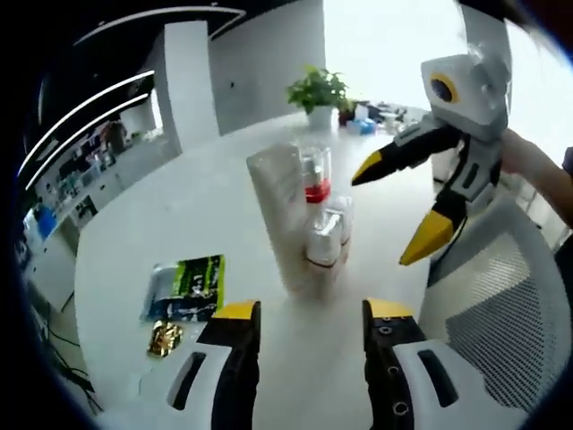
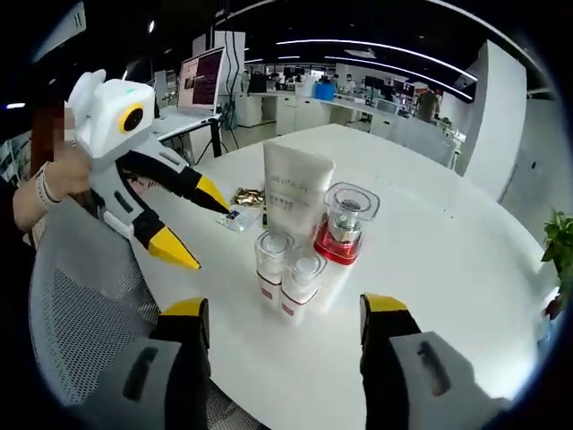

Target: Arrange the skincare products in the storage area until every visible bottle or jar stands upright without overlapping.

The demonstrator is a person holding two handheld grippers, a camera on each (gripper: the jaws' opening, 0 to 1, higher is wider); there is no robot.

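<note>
- Tall white upright squeeze tube (image 2: 296,190), red-based clear-capped jar (image 2: 344,226) and two small clear-topped white bottles (image 2: 287,274) cluster upright on the round white desk (image 2: 430,269), toward its near edge.
- Right gripper (image 2: 285,315) nearer, dead ahead, jaws open and empty.
- Left gripper (image 1: 311,320) gapes empty opposite.

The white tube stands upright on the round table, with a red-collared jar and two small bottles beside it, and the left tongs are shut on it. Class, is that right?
Not quite: the left tongs are open and hold nothing, as the right gripper view shows. The white tube does stand upright on the round table beside the red-collared jar and two small bottles.
</note>
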